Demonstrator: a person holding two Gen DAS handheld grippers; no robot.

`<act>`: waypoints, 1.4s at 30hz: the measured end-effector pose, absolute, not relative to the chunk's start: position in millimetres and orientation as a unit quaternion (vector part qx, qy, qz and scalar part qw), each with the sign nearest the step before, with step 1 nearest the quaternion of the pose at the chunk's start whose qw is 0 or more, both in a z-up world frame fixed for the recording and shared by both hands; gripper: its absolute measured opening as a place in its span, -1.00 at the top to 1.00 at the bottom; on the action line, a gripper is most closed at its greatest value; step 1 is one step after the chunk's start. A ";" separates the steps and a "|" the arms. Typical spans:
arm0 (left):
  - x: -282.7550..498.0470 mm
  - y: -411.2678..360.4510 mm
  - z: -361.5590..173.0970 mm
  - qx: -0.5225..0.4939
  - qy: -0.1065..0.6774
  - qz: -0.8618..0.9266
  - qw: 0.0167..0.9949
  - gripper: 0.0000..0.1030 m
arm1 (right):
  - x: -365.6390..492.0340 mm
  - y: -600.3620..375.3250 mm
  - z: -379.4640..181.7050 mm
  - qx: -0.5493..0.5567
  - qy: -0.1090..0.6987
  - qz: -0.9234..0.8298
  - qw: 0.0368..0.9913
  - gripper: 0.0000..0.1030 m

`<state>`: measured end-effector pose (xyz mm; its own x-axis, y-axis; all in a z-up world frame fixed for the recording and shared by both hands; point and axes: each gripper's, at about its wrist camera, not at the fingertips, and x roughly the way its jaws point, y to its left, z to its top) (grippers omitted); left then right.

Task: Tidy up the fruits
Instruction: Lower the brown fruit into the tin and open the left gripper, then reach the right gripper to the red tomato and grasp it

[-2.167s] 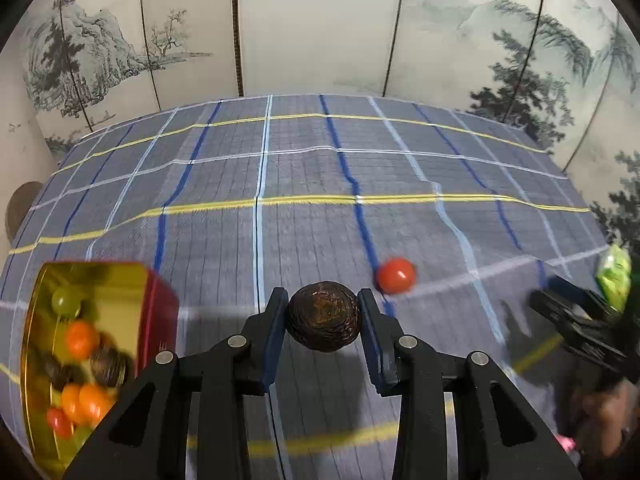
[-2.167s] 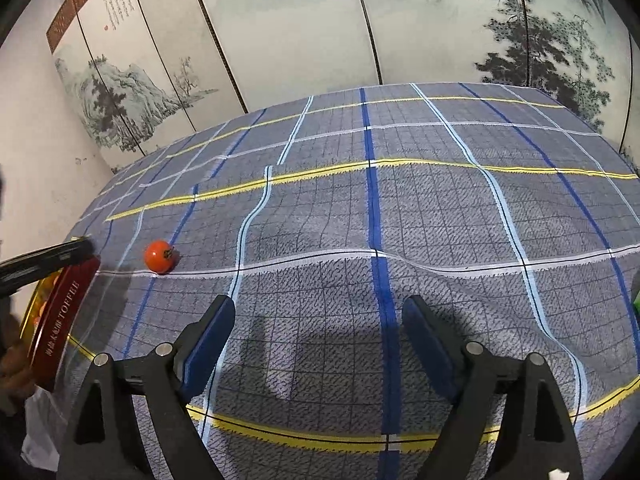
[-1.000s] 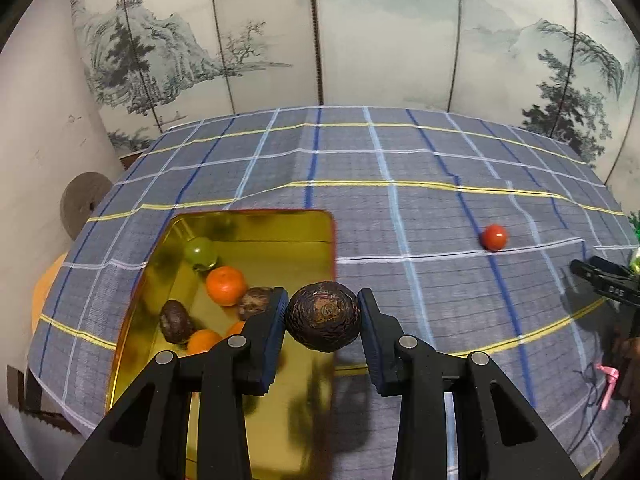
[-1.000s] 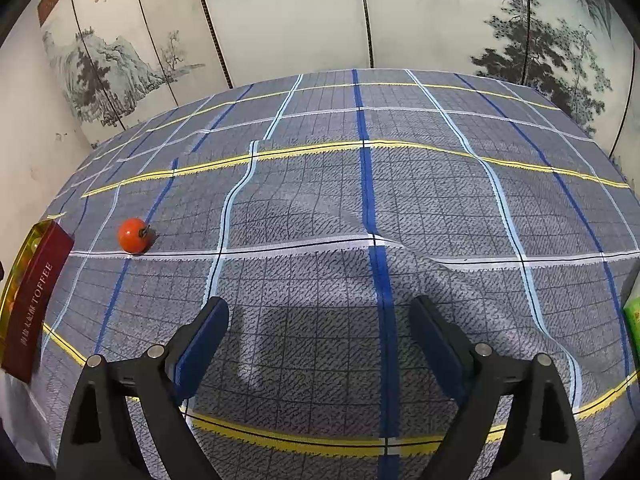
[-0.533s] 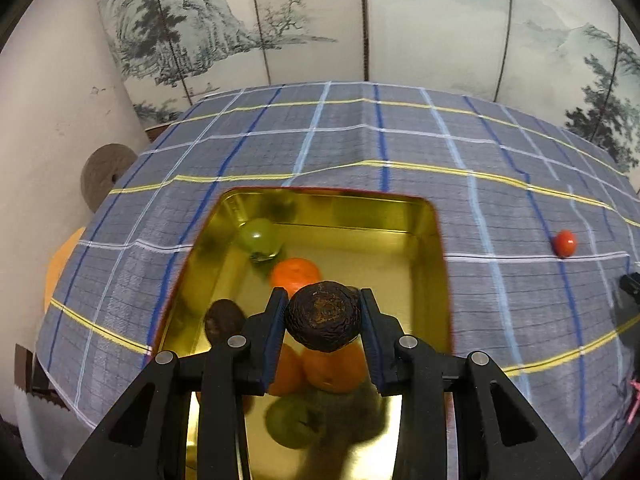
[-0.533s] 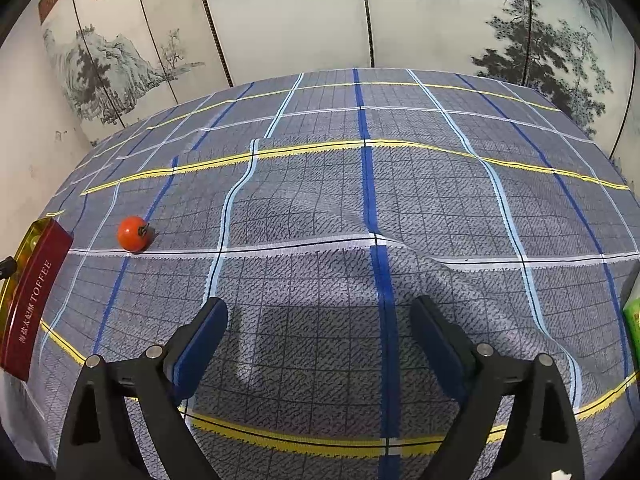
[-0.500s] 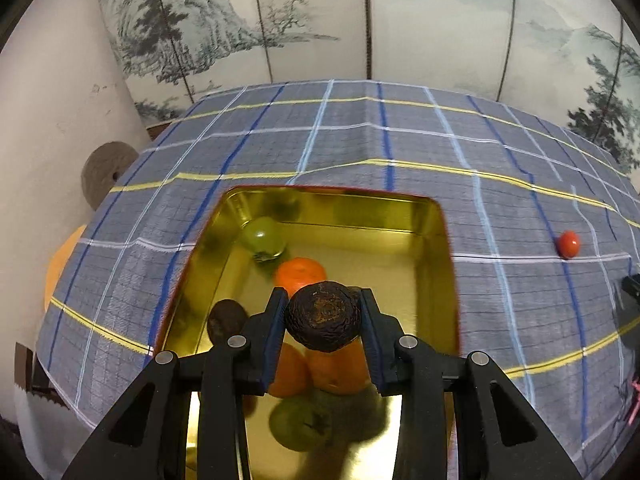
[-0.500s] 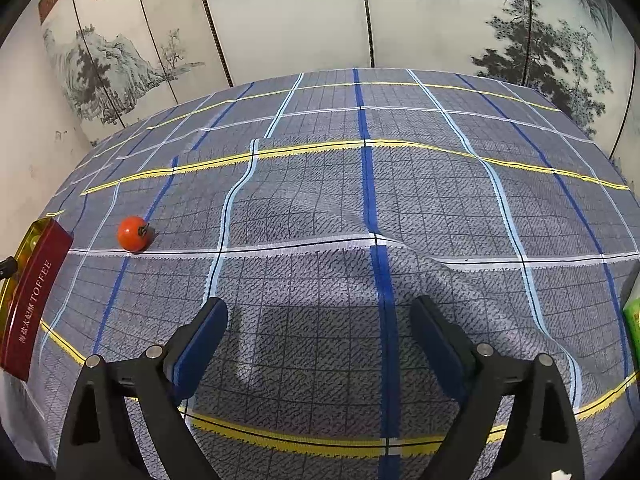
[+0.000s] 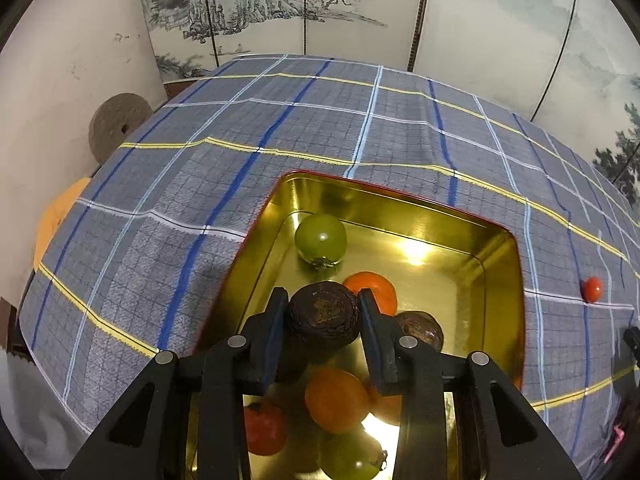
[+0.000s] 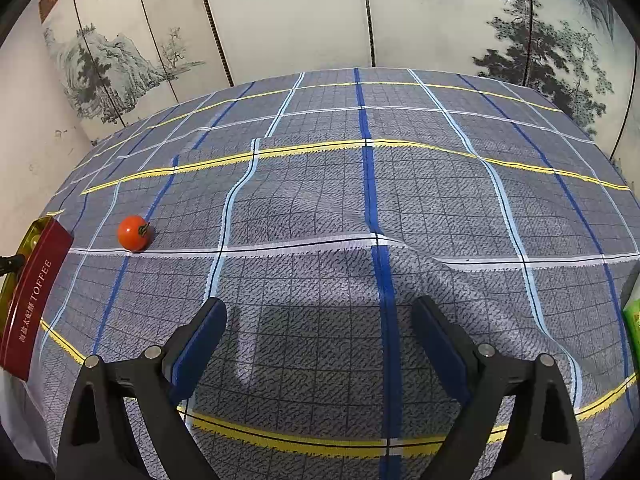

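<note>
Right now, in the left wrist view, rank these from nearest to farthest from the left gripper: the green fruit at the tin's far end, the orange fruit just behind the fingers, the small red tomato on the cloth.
1. Orange fruit, right behind the left gripper.
2. Green fruit, at the tin's far end.
3. Small red tomato, out on the cloth, far right.

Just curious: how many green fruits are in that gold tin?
2: one green fruit at the tin's far end, another at the near end; the gripper may hide more.
</note>
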<state>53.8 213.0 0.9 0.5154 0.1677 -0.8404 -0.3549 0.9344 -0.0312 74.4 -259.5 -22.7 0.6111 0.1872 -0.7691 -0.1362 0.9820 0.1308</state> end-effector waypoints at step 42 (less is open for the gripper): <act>51.2 213.0 6.3 -0.084 0.457 0.184 0.866 -0.19 | 75.4 -255.1 -25.4 0.016 0.436 0.089 0.895 -0.86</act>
<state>51.2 213.0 6.3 0.5142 0.2412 -0.8231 -0.3947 0.9185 0.0225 75.4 -255.1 -25.4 0.6041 0.1741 -0.7777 -0.1462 0.9835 0.1066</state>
